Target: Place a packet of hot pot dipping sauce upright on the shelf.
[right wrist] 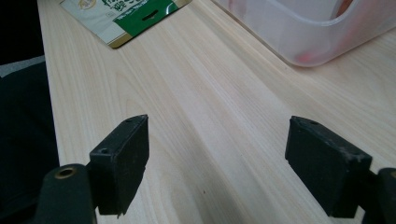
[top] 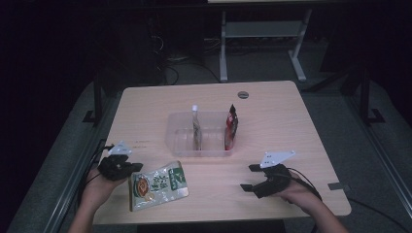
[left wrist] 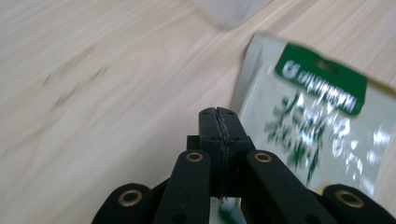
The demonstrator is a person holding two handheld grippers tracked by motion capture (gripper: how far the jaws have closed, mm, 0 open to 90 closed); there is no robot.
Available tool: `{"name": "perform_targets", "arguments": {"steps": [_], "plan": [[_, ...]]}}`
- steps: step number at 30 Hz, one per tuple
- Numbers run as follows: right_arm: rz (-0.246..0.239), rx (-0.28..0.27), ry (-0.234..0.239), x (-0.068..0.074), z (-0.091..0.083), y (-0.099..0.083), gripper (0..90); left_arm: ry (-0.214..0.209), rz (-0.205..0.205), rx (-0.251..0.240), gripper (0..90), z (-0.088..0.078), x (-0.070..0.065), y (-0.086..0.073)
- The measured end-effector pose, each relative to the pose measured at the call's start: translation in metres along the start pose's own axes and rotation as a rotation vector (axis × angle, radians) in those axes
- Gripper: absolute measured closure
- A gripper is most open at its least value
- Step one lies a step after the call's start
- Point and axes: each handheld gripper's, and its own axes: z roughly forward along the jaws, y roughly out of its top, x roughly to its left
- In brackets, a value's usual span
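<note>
Item one: our left gripper (top: 127, 166), jaws pressed flat together. In the left gripper view the pouch (left wrist: 322, 126) lies just to the right of the closed tips and runs under the linkage; whether its edge is pinched between the pads we cannot tell from these pictures.

Item two: the pouch (top: 158, 184) itself, a flat green-and-white snack packet, lying on the table (top: 272, 111) directly beside the left gripper, on the side toward the right gripper.

Item three: our right gripper (top: 257, 180), jaws spread wide with nothing between them, resting well apart from the pouch.

Item four: a clear bin (top: 180, 145) ahead of both grippers, holding a pale packet (top: 196, 128) and a red packet (top: 231, 127), both standing on edge.

Step in hand, as we judge it: taking up the pouch for the bin. The next move calls for a sure pinch on its edge, then a lift toward the free compartment.

Writing: white characters on a green header band and dark green characters below, too blurred to read.
</note>
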Motion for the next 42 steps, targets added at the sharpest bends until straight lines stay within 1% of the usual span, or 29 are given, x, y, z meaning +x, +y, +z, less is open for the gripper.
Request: {"name": "perform_targets", "arguments": {"steps": [1, 4, 6, 8, 11, 13, 14, 15, 18, 19, 20, 21, 23, 24, 25, 30, 33, 35, 39, 41, 42], "plan": [[-0.004, -0.002, 0.001, 0.0, 0.0, 0.0, 21.1, 0.01, -0.019, 0.005, 89.6, -0.004, 0.001, -0.008], [-0.006, 0.0, 0.0, 0.0, 0.0, 0.0, 21.1, 0.034, -0.048, 0.032, 89.6, -0.009, 0.004, -0.027], [0.001, 0.003, 0.0, -0.001, 0.001, 0.0, 21.1, 0.027, -0.068, 0.054, 89.6, -0.009, 0.006, -0.037], [-0.002, 0.007, -0.003, -0.002, 0.001, 0.001, 21.1, 0.015, -0.073, 0.069, 89.6, -0.006, 0.008, -0.04], [-0.001, 0.006, -0.005, -0.002, 0.001, 0.001, 21.1, -0.007, -0.059, 0.095, 89.6, 0.001, 0.007, -0.039], [-0.003, 0.004, -0.005, -0.002, 0.0, 0.0, 21.1, -0.026, -0.039, 0.125, 89.6, 0.006, 0.005, -0.038], [0.001, 0.001, -0.005, -0.003, 0.0, 0.0, 21.1, -0.035, -0.036, 0.119, 89.6, 0.007, 0.005, -0.038], [0.004, 0.003, -0.006, -0.003, -0.001, -0.001, 21.2, -0.042, -0.039, 0.117, 89.6, 0.008, 0.004, -0.037], [0.005, 0.003, -0.01, -0.005, -0.001, -0.001, 21.2, -0.061, -0.025, 0.108, 89.6, 0.012, 0.002, -0.034], [0.005, 0.004, -0.01, -0.005, 0.0, -0.001, 21.1, -0.069, -0.027, 0.104, 89.7, 0.013, 0.0, -0.033], [0.004, 0.005, -0.01, -0.005, 0.0, -0.001, 21.1, -0.079, -0.021, 0.095, 89.6, 0.016, -0.002, -0.031], [0.004, 0.005, -0.011, -0.005, 0.0, -0.001, 21.1, -0.085, -0.017, 0.096, 89.7, 0.017, -0.004, -0.03], [0.004, 0.006, -0.009, -0.005, 0.0, -0.001, 21.2, -0.111, -0.003, 0.095, 89.7, 0.02, -0.009, -0.027], [0.004, 0.006, -0.01, -0.005, 0.0, -0.001, 21.1, -0.121, 0.015, 0.094, 89.7, 0.022, -0.014, -0.025], [0.004, 0.006, -0.01, -0.005, 0.0, -0.001, 21.1, -0.126, 0.021, 0.095, 89.7, 0.023, -0.017, -0.024], [0.006, 0.007, -0.008, -0.005, 0.001, -0.001, 21.1, -0.149, 0.081, 0.104, 89.6, 0.033, -0.035, -0.011], [0.005, 0.008, -0.007, -0.005, 0.001, -0.001, 21.1, -0.15, 0.124, 0.112, 89.6, 0.037, -0.045, -0.003], [0.006, 0.008, -0.008, -0.005, 0.0, -0.001, 21.1, -0.159, 0.147, 0.111, 89.6, 0.038, -0.049, 0.001], [0.008, 0.007, -0.008, -0.005, 0.0, -0.001, 21.1, -0.172, 0.159, 0.059, 89.0, 0.033, -0.053, 0.014], [0.01, 0.007, -0.007, -0.005, 0.0, -0.001, 21.1, -0.168, 0.164, 0.027, 87.0, 0.033, -0.054, 0.022], [0.01, 0.005, -0.005, -0.005, 0.0, -0.001, 21.1, -0.165, 0.171, 0.022, 85.0, 0.033, -0.055, 0.026]]}}
